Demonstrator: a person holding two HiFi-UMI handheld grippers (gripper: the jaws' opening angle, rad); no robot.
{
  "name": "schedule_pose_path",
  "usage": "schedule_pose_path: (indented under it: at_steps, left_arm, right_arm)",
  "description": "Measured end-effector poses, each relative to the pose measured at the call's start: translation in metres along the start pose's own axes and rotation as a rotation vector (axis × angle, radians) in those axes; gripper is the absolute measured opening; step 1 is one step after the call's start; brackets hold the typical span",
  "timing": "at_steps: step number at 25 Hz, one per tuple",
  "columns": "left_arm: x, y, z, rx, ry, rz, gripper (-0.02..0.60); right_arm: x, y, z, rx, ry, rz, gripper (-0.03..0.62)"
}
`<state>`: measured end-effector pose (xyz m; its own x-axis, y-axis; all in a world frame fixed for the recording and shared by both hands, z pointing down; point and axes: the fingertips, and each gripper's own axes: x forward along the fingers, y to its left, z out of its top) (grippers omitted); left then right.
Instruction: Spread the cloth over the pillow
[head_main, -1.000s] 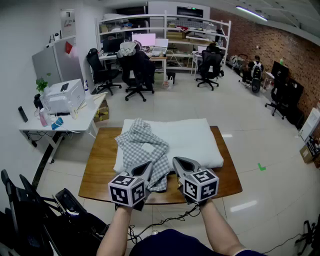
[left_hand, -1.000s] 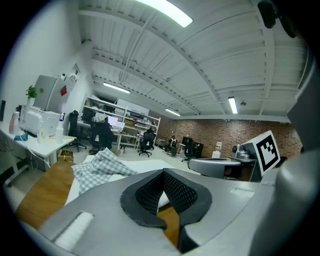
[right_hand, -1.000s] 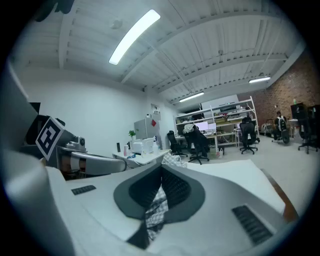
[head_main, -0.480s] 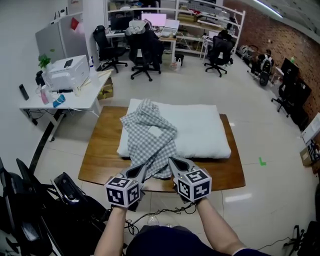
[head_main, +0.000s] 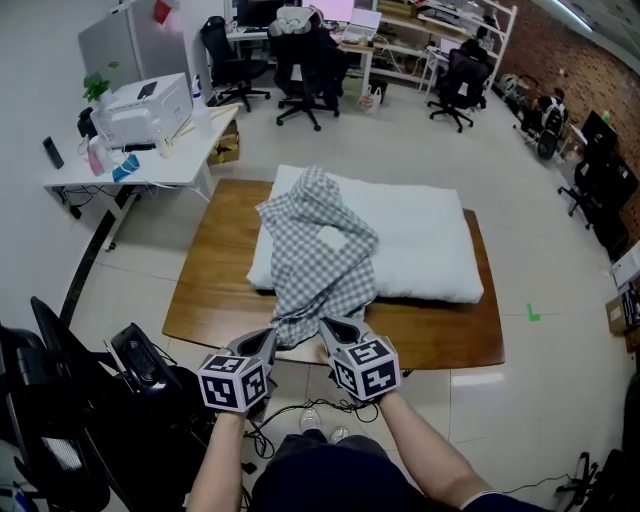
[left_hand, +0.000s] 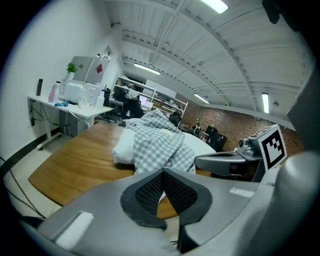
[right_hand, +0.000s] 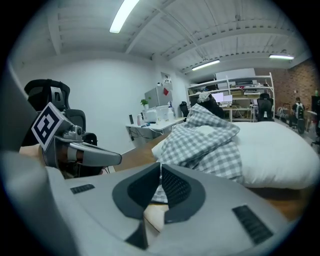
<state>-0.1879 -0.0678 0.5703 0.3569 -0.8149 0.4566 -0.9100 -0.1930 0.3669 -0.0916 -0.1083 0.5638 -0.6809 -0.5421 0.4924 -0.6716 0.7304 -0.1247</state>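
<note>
Cloth (head_main: 320, 250) in a grey-and-white check is seen bunched in loose folds across the left part of a white pillow (head_main: 425, 240). From there it is draped over the pillow's near side and down onto the wooden table (head_main: 215, 275), with its hem close to the near edge. The rest of the pillow is left uncovered. Both tools are held side by side just off that near edge, each pointed toward the hem. The left gripper (head_main: 268, 338) is closed: in the left gripper view its mesh pads are seen meeting at the tips, and no fabric can be made out pinched between them. The right gripper (head_main: 328, 328) is set just beside it; its jaws have just been opening and are parted only by a narrow slit. In the right gripper view the checked hem is seen through that slit, lying beyond the pads and not pressed by them. A white desk (head_main: 135, 170) carrying a printer (head_main: 145, 103) is placed to the left of the table, and black office chairs (head_main: 305, 65) are ranged farther back along the shelving.
</note>
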Motion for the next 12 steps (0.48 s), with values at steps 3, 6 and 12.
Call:
schedule_pose_path:
  at_steps: [3,6,12]
  left_arm:
    - [-0.004,0.011,-0.008,-0.018,0.011,0.018,0.0]
    - [-0.008,0.019,-0.014,-0.03,0.023,0.03,0.0]
    - [-0.017,0.031,-0.029,-0.057,0.046,0.049,0.0]
  right_arm:
    - [0.016,0.013,-0.013,-0.004,0.039,0.019,0.026]
    - [0.034,0.03,-0.027,0.0,0.083,0.055,0.094]
    - [0.065,0.061,-0.055,-0.036,0.166,0.117,0.181]
